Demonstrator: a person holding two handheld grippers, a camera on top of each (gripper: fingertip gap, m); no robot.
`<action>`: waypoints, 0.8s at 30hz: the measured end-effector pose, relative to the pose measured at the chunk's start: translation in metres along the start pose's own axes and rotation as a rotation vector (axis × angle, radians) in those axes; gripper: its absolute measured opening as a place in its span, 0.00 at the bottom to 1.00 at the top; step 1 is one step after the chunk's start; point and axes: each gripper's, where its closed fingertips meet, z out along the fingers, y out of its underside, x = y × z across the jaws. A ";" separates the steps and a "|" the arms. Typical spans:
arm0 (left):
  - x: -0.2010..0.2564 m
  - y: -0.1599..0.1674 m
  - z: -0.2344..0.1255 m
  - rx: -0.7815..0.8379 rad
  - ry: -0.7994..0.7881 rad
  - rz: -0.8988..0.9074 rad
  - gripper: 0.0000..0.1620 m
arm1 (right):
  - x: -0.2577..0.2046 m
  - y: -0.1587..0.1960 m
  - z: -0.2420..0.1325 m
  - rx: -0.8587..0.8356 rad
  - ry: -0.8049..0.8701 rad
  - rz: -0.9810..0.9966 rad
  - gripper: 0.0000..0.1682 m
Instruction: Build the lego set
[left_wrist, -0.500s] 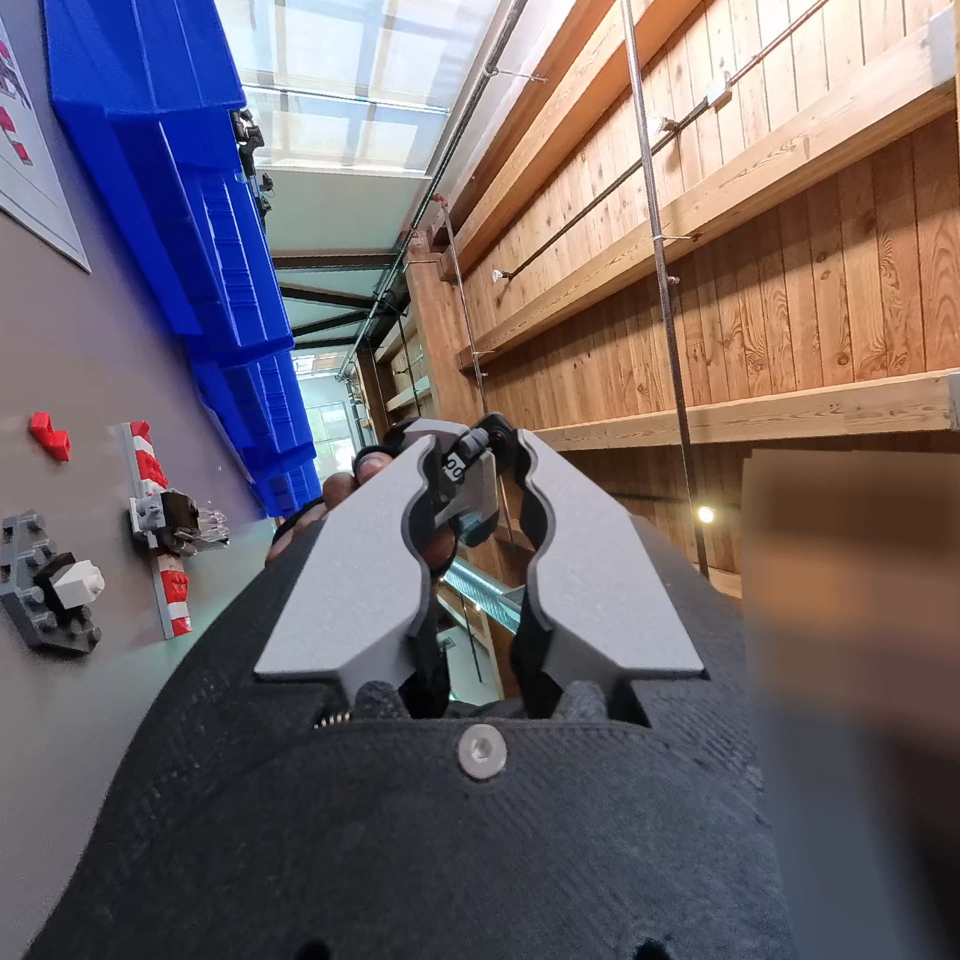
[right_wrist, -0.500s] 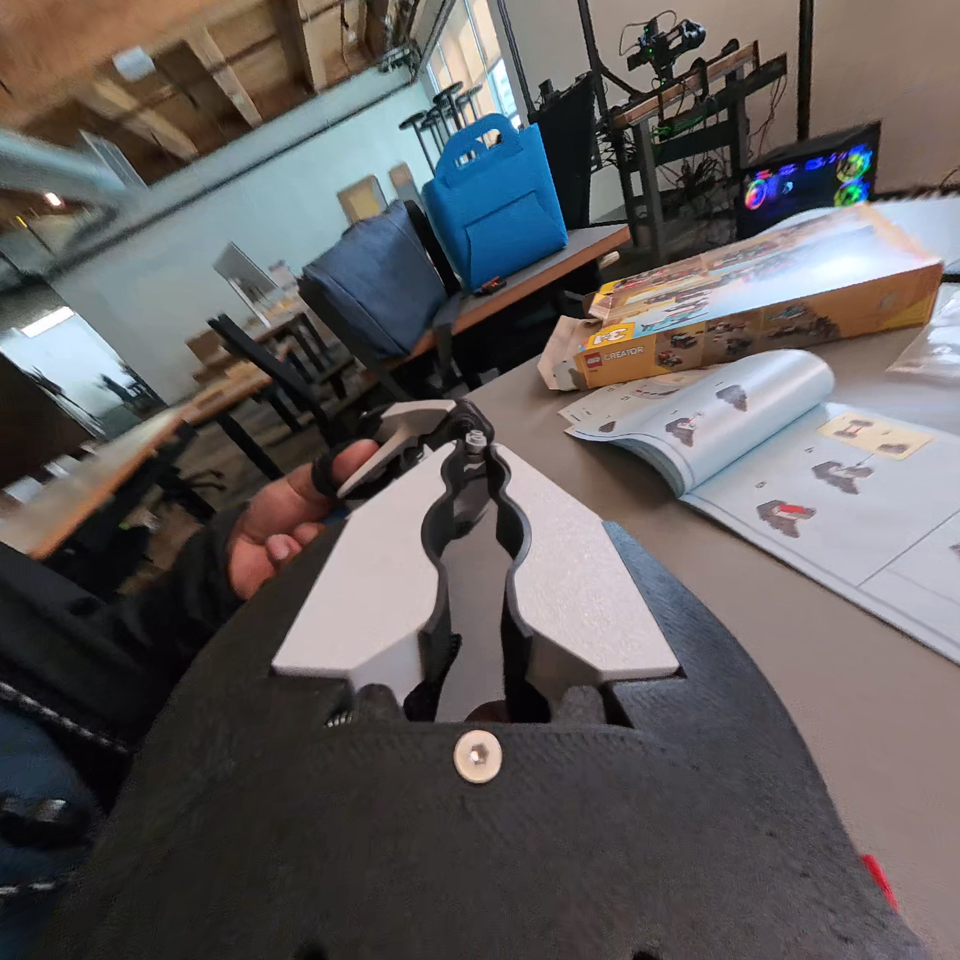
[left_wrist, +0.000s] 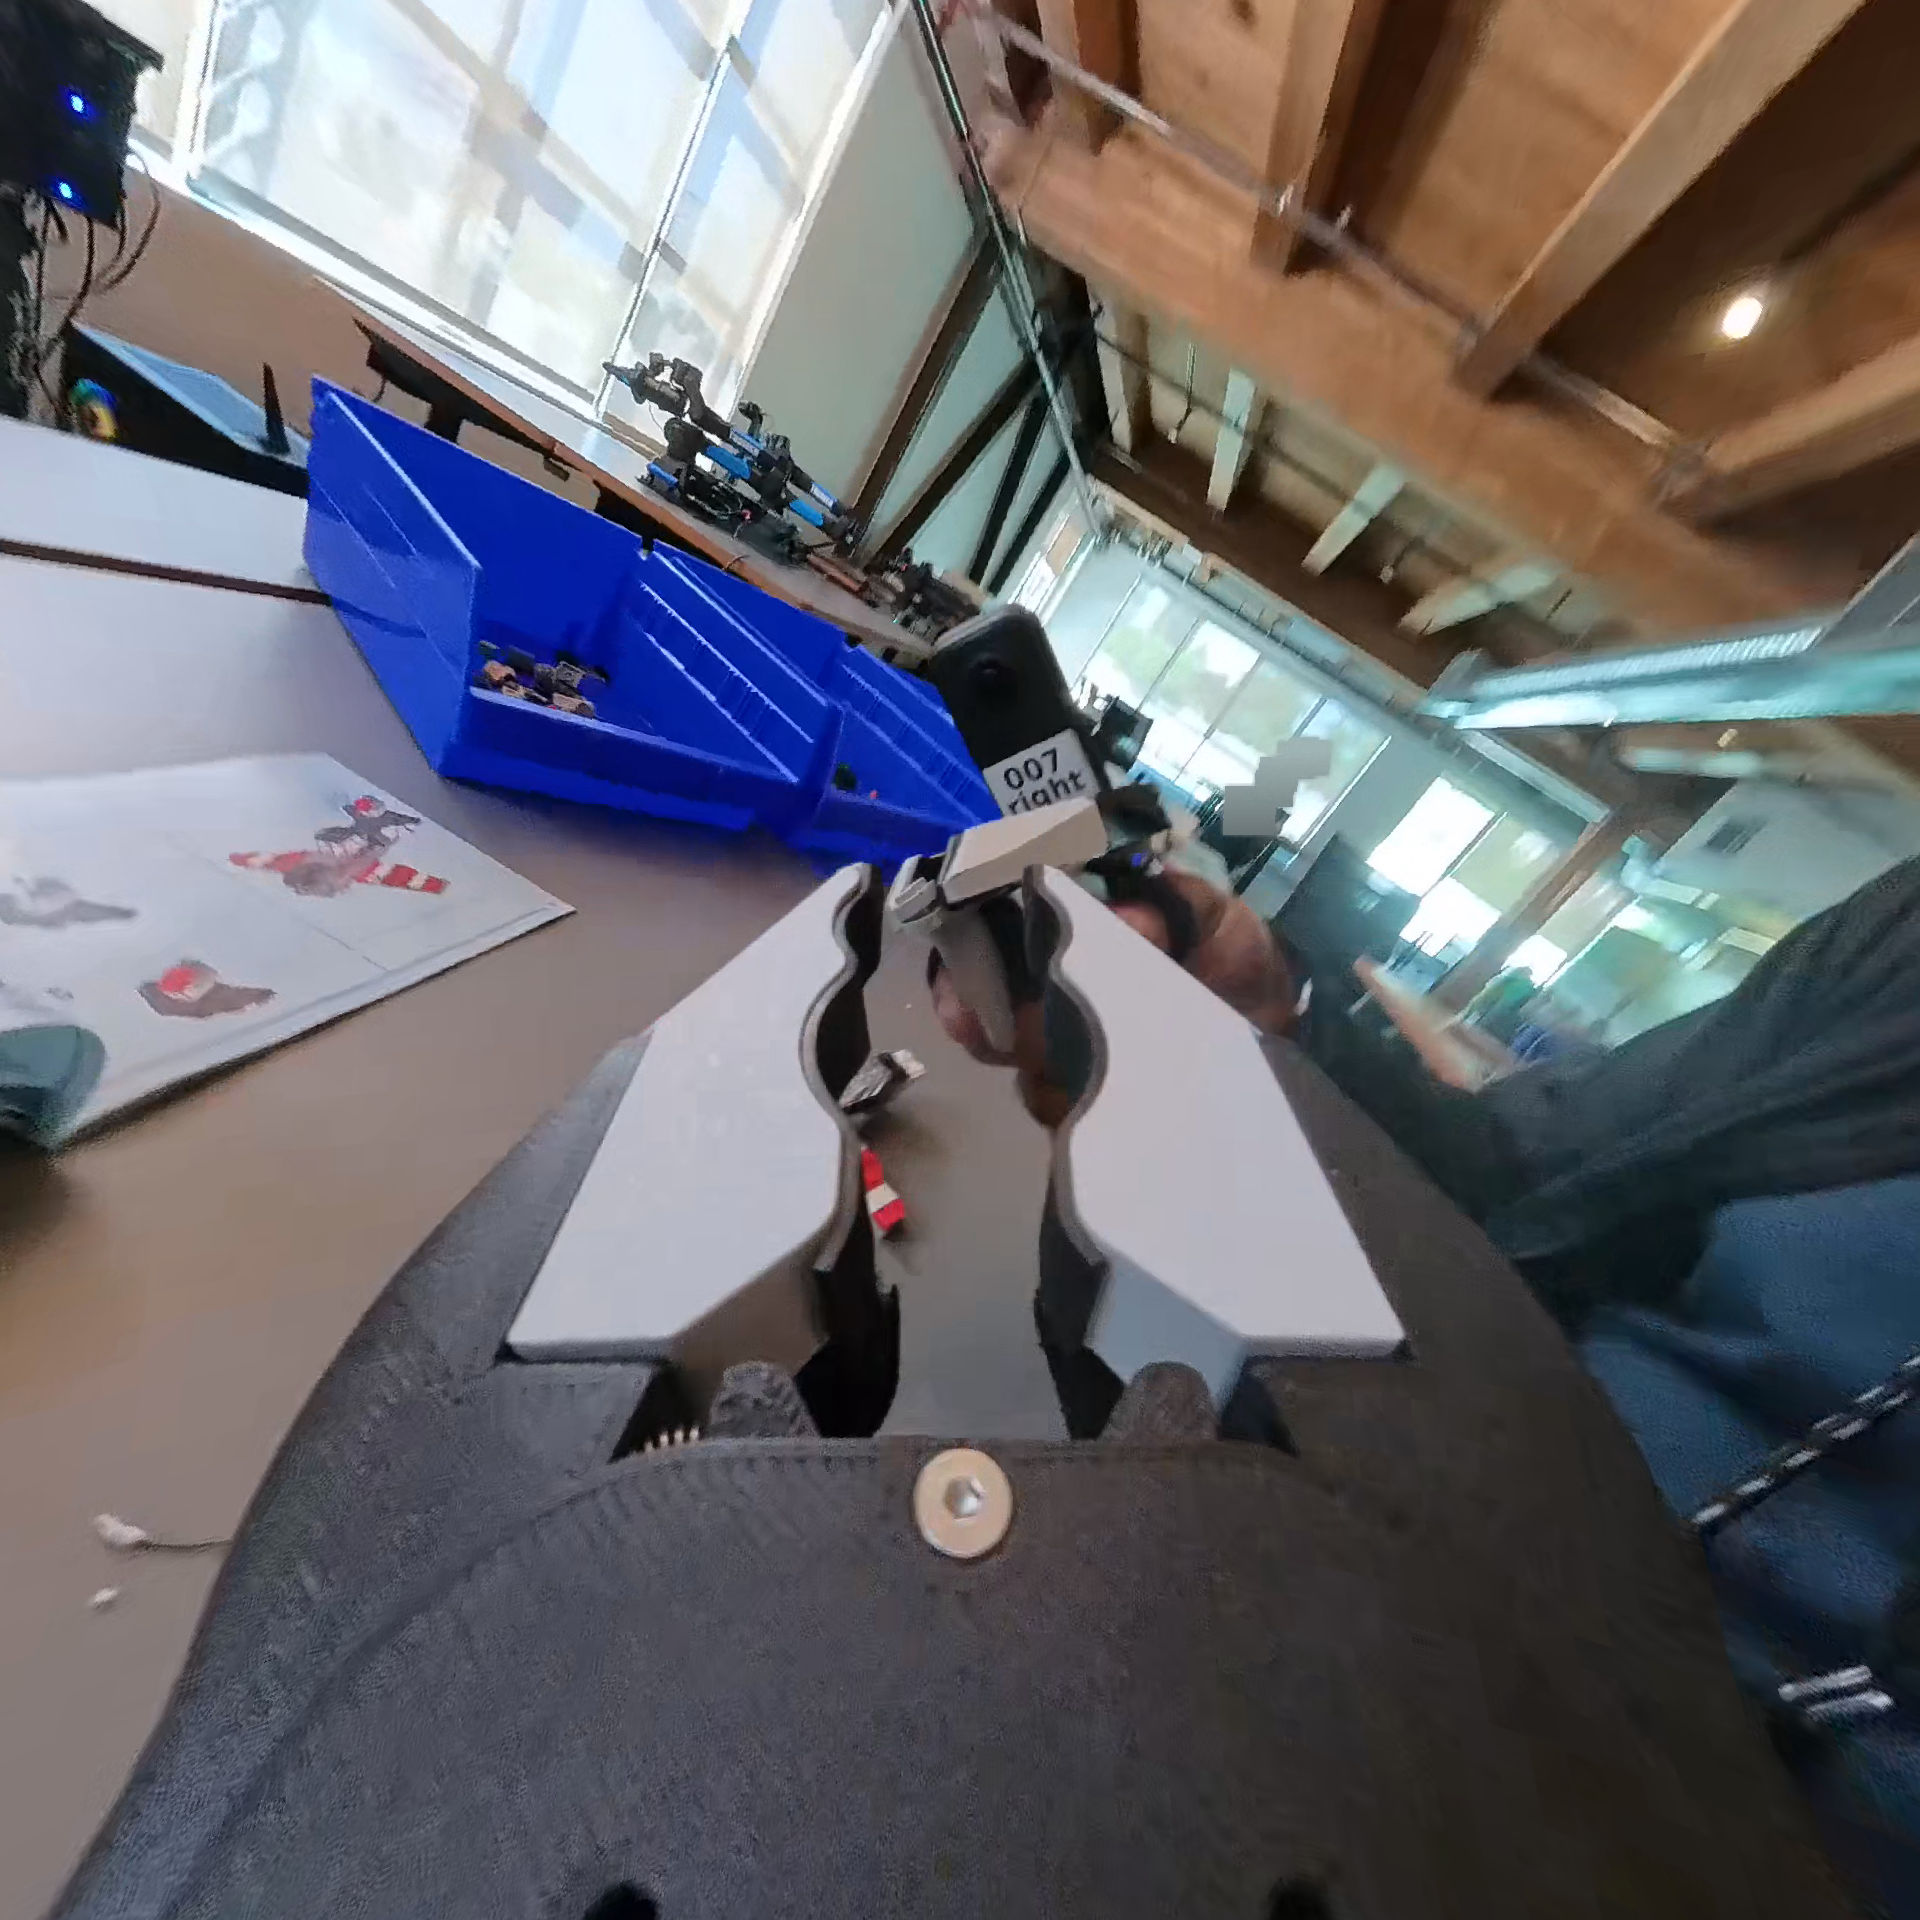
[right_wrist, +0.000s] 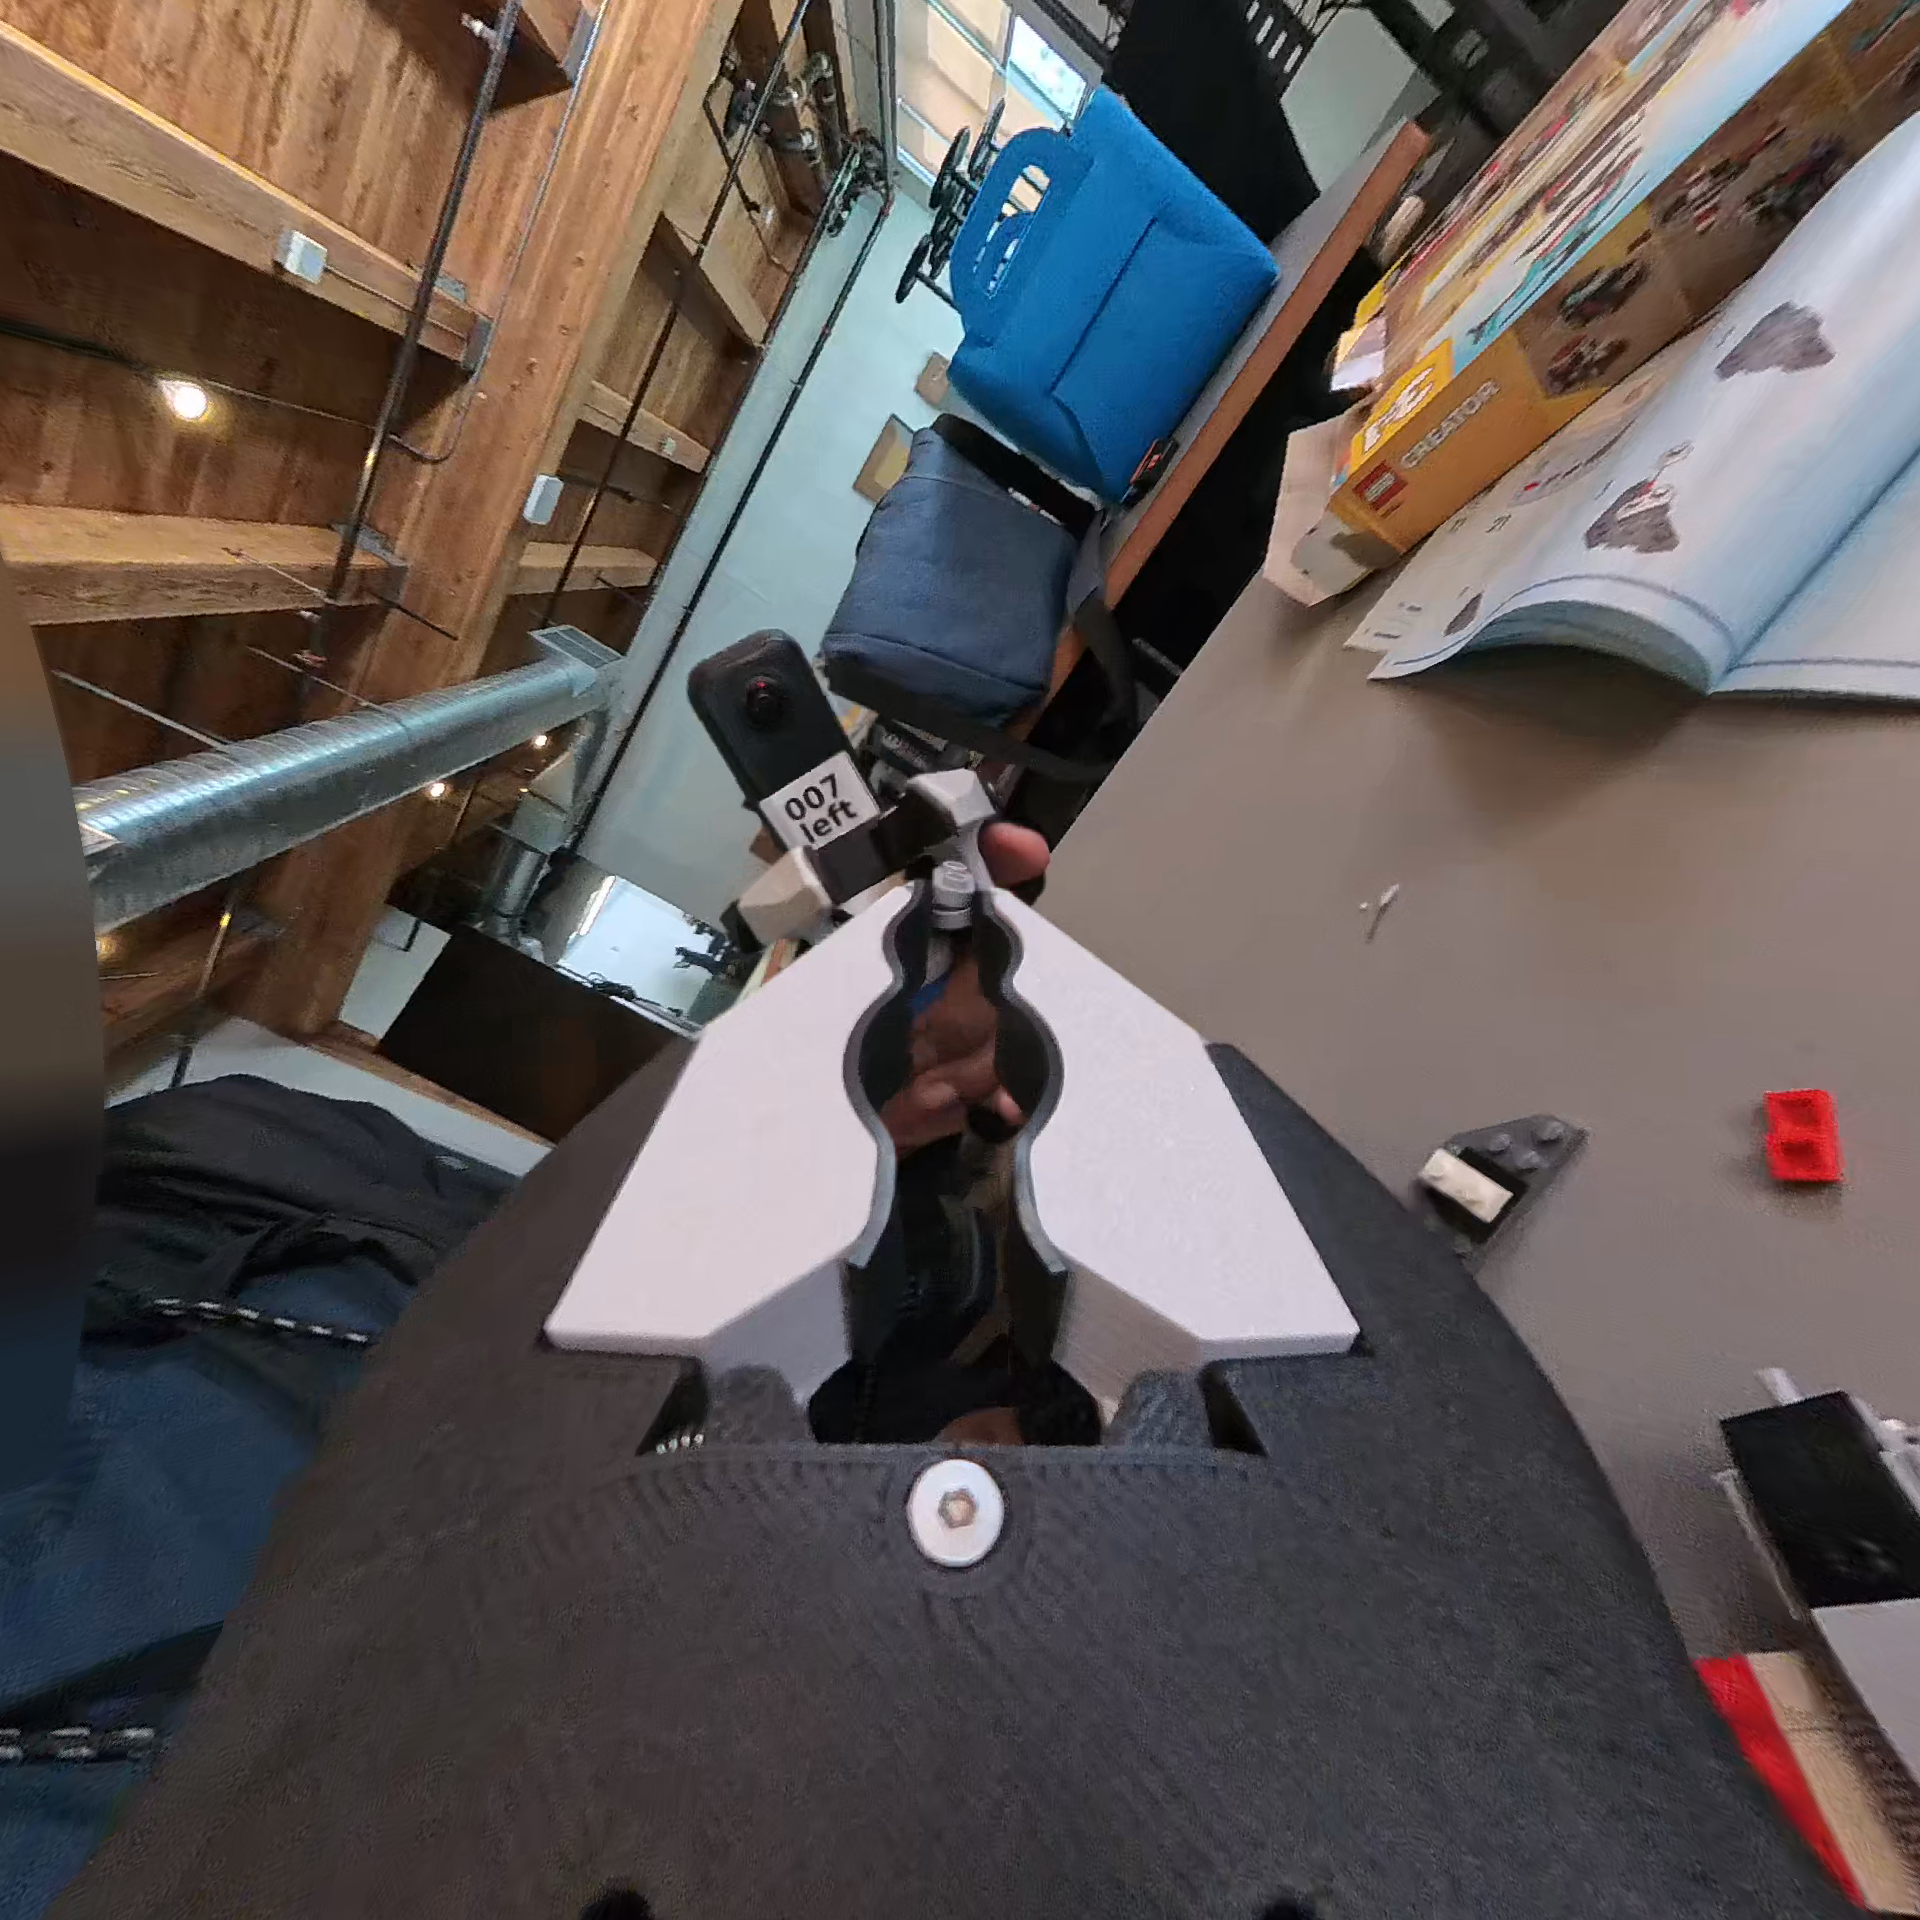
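Stud (right_wrist: 951, 900), a small grey piece, sat pinched at your right gripper (right_wrist: 951, 914) tips, off the table (right_wrist: 1351, 935), meeting your left gripper (left_wrist: 951, 894), whose jaws were spread and empty. Red brick (right_wrist: 1803, 1136) and dark plate (right_wrist: 1507, 1158) lay on the table.

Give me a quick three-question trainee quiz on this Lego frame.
1. True or false: the red brick lies on the table, apart from the dark grey plate.
2. The right gripper pinches: A a small grey piece; B a wheel; C a page.
3. Fill in: the open instruction booklet lies beside the yellow ___.
Key: 1 true; 2 A; 3 box.
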 end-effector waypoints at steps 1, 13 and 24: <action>0.001 0.003 0.001 -0.023 -0.012 0.050 0.16 | -0.002 0.001 -0.001 -0.002 -0.005 0.004 0.04; 0.016 0.010 0.004 -0.085 -0.040 0.391 0.16 | -0.024 0.009 -0.008 -0.031 -0.083 0.037 0.04; 0.027 0.010 0.005 -0.071 -0.021 0.489 0.09 | -0.028 0.013 -0.006 -0.040 -0.107 0.061 0.04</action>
